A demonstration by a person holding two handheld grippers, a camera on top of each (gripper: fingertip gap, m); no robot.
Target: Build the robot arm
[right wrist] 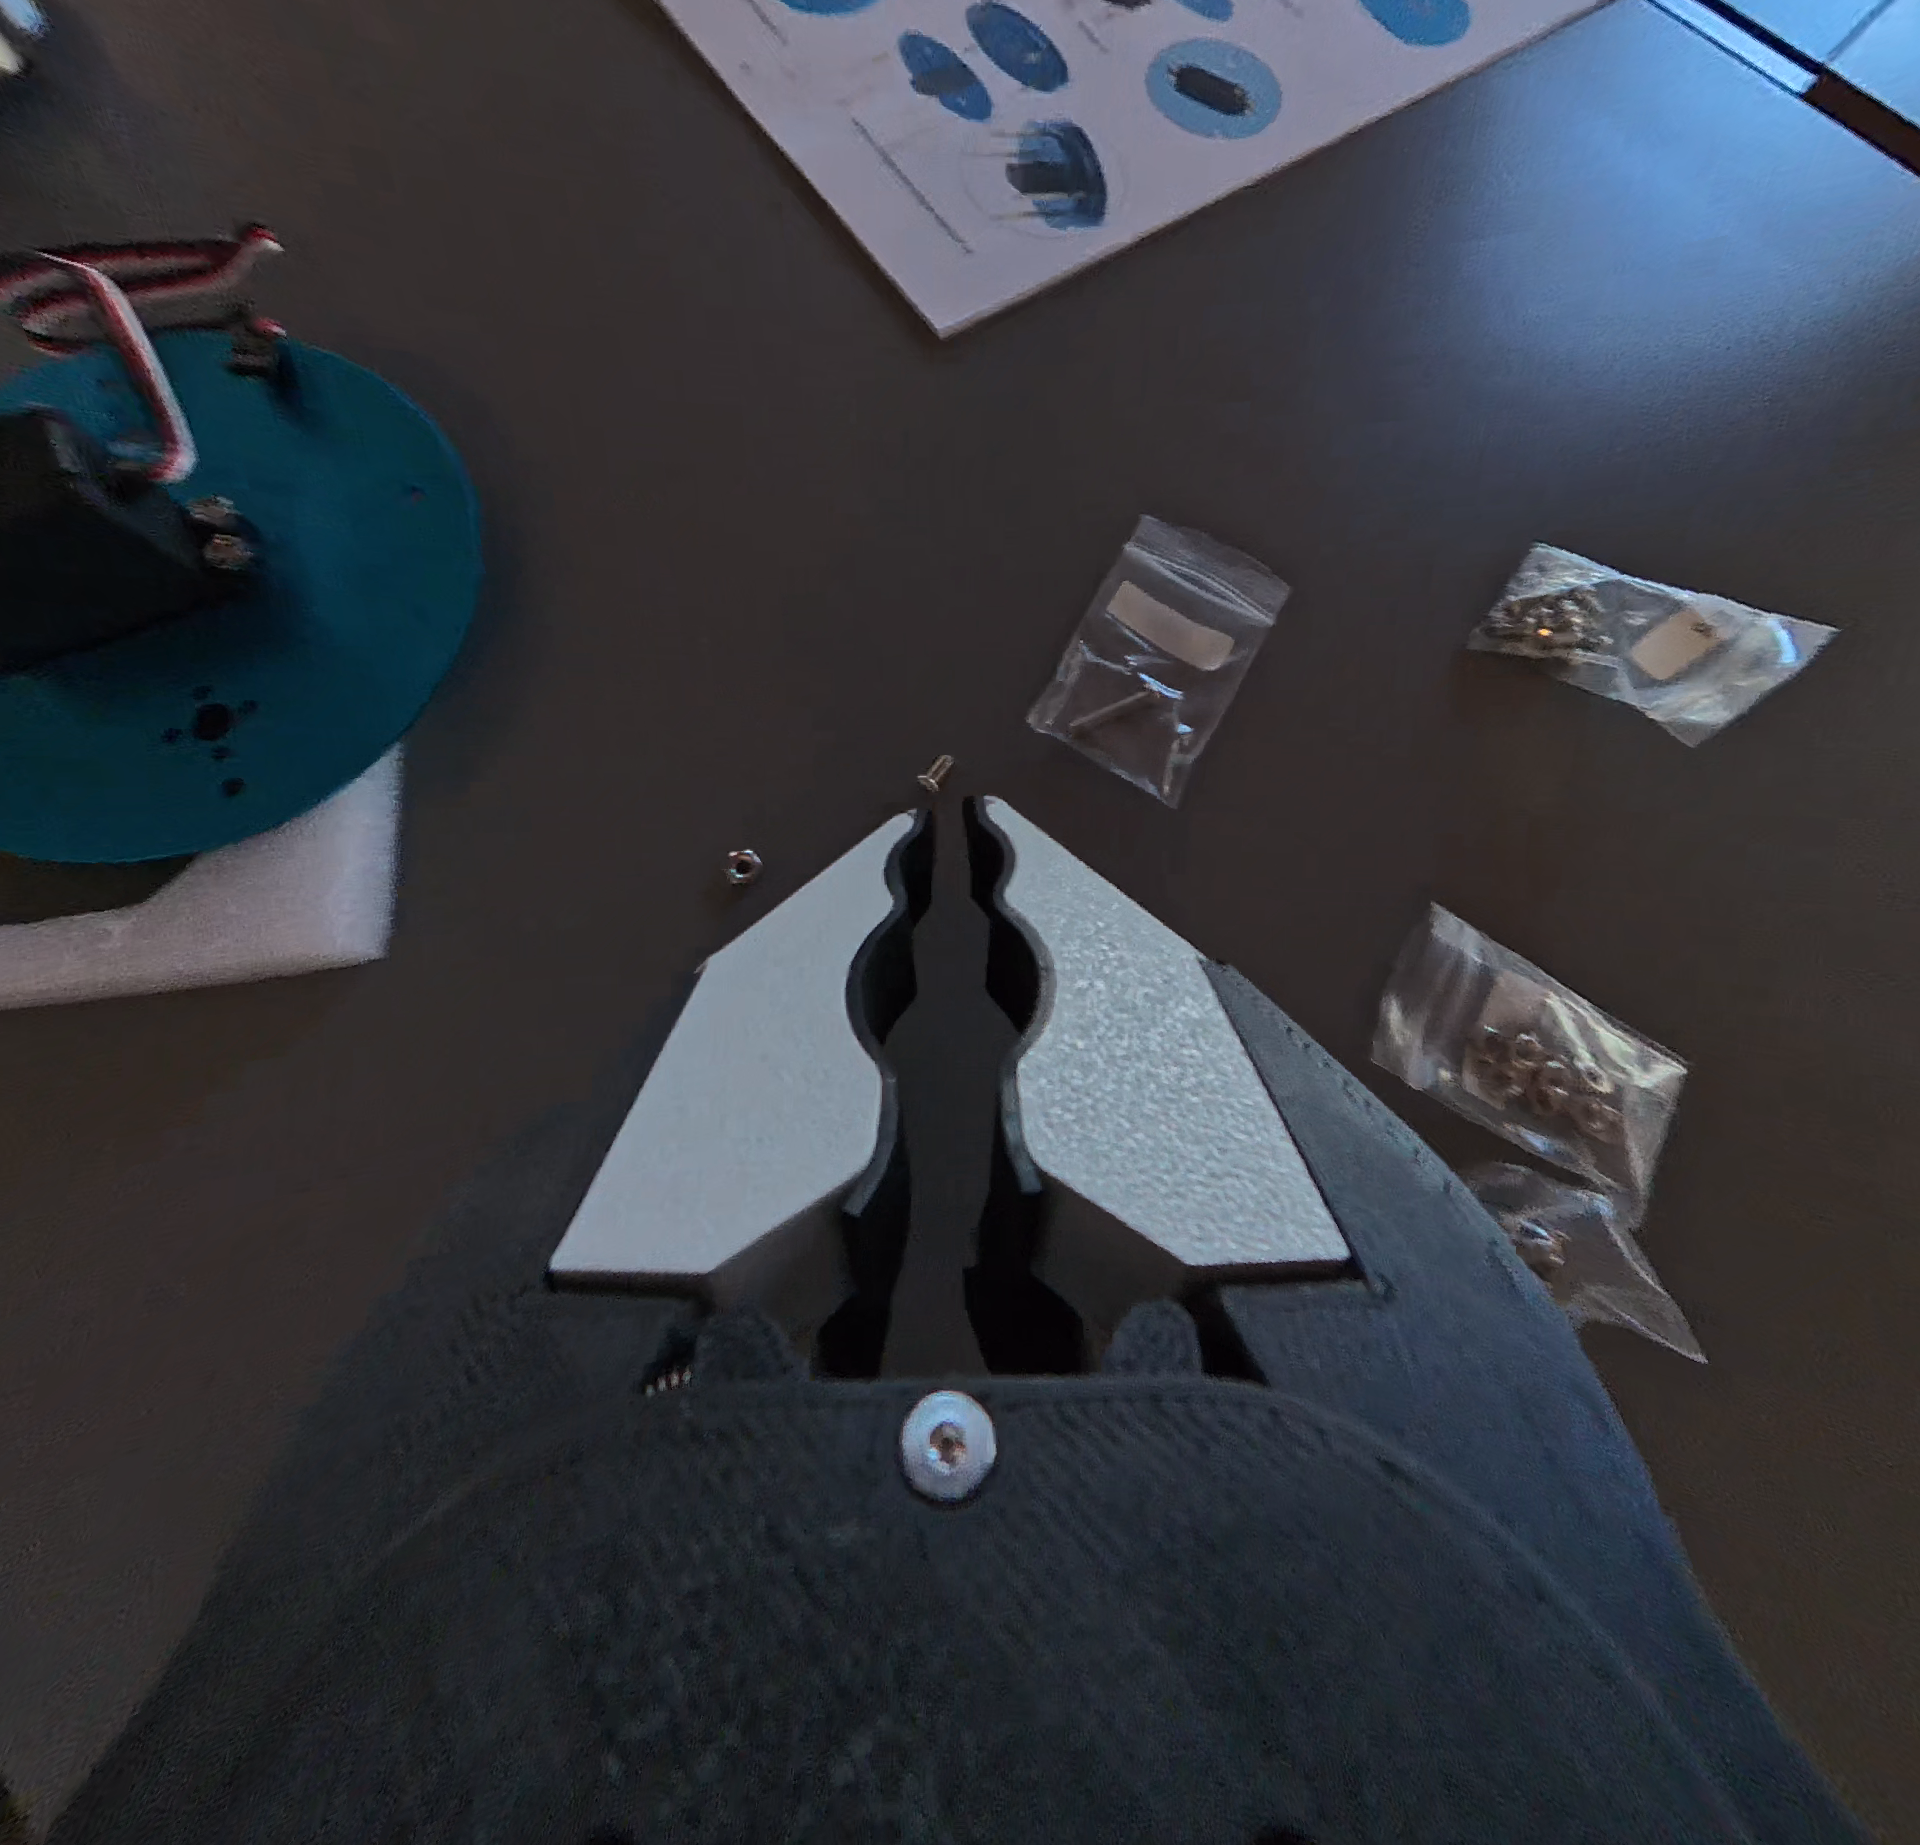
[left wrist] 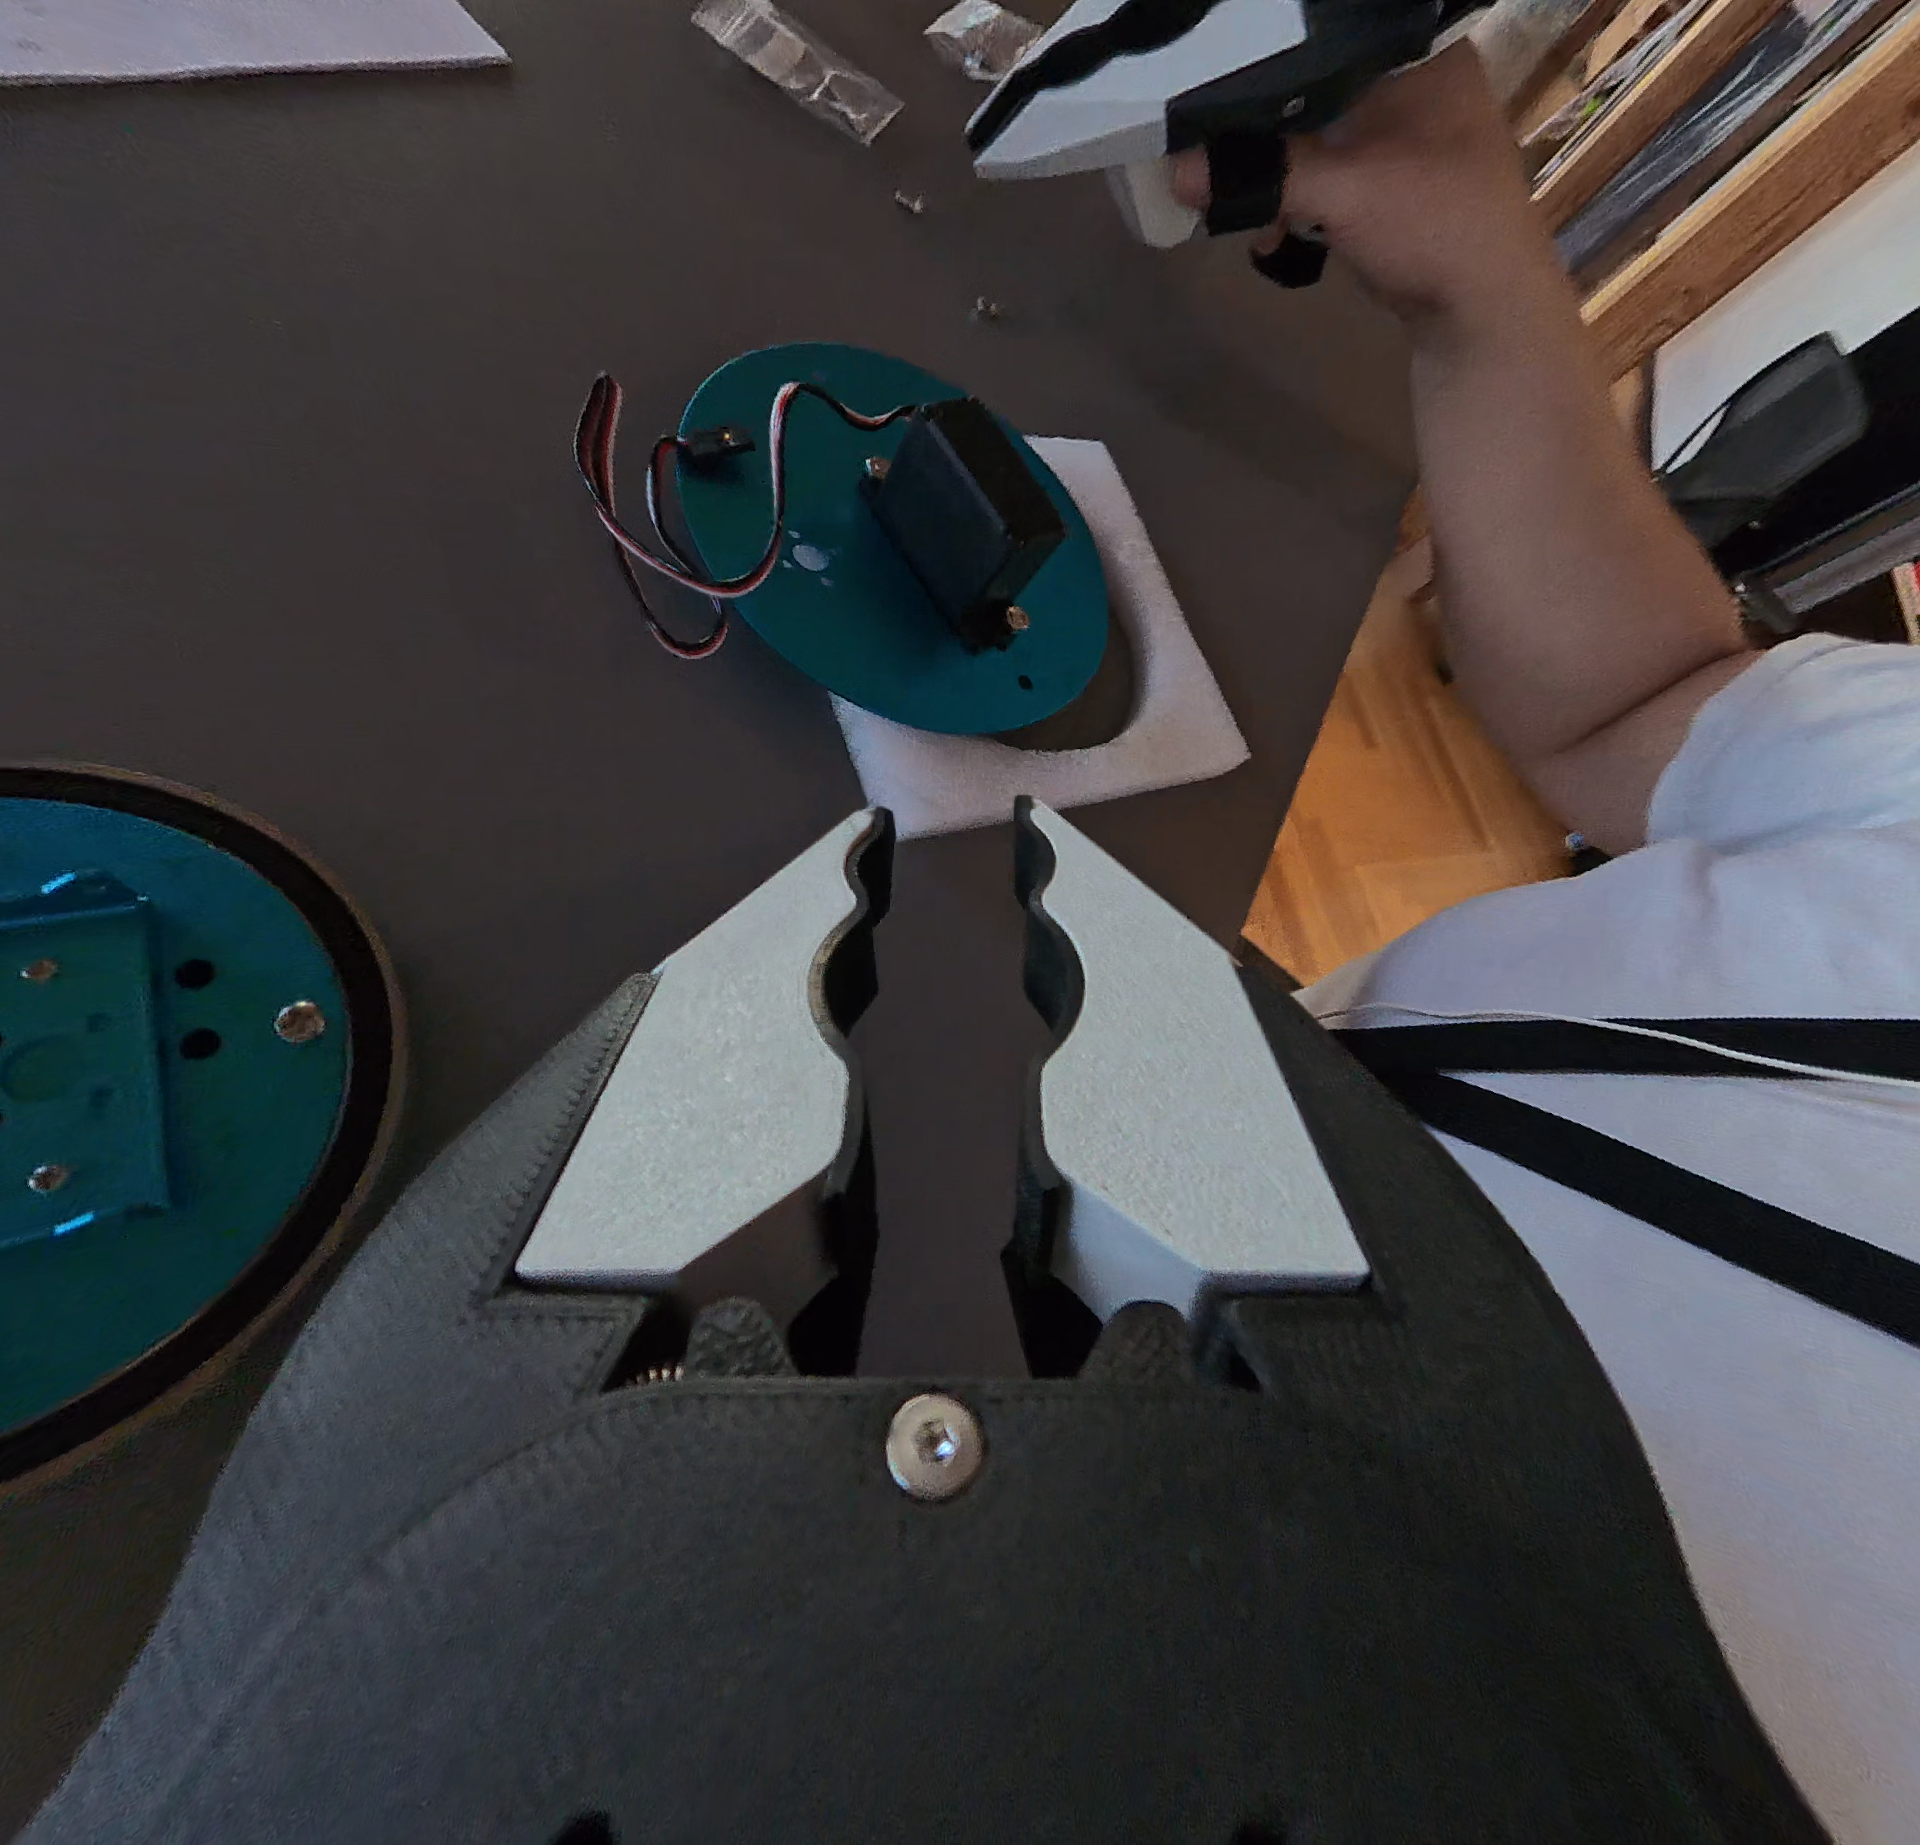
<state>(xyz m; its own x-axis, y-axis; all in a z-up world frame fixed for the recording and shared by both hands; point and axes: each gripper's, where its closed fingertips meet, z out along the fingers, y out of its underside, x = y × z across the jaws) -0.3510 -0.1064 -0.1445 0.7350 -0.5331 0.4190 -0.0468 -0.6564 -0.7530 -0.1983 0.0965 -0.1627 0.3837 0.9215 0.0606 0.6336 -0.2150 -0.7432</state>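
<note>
A dark brown matte tabletop (left wrist: 343, 424) carries everything; past its edge in the left wrist view lie a warm wooden floor (left wrist: 1382, 819) and wooden shelving (left wrist: 1704, 164), and the person's white shirt (left wrist: 1766, 964) with black straps fills the right side.

A large white printed sheet (right wrist: 1039, 112) with blue disc drawings lies at the far side of the tabletop. Nearer, a teal disc (left wrist: 883, 559) rests tilted on a white foam square (left wrist: 1049, 756), with a black servo block (left wrist: 966, 517) fixed on top and its red, white and black cable (left wrist: 634, 548) looping off onto the tabletop. A second teal disc inside a black ring (left wrist: 177, 1089) sits at the left edge of the left wrist view.

The left claw (left wrist: 951, 829) hovers just short of the foam square, its fingers spread apart and holding nothing. The right claw (right wrist: 945, 808) has its tips nearly together with a narrow gap, empty, right before a small loose screw (right wrist: 935, 769); a small nut (right wrist: 744, 868) lies just to its left. Several clear bags of hardware (right wrist: 1158, 652) lie to the right of that claw.
</note>
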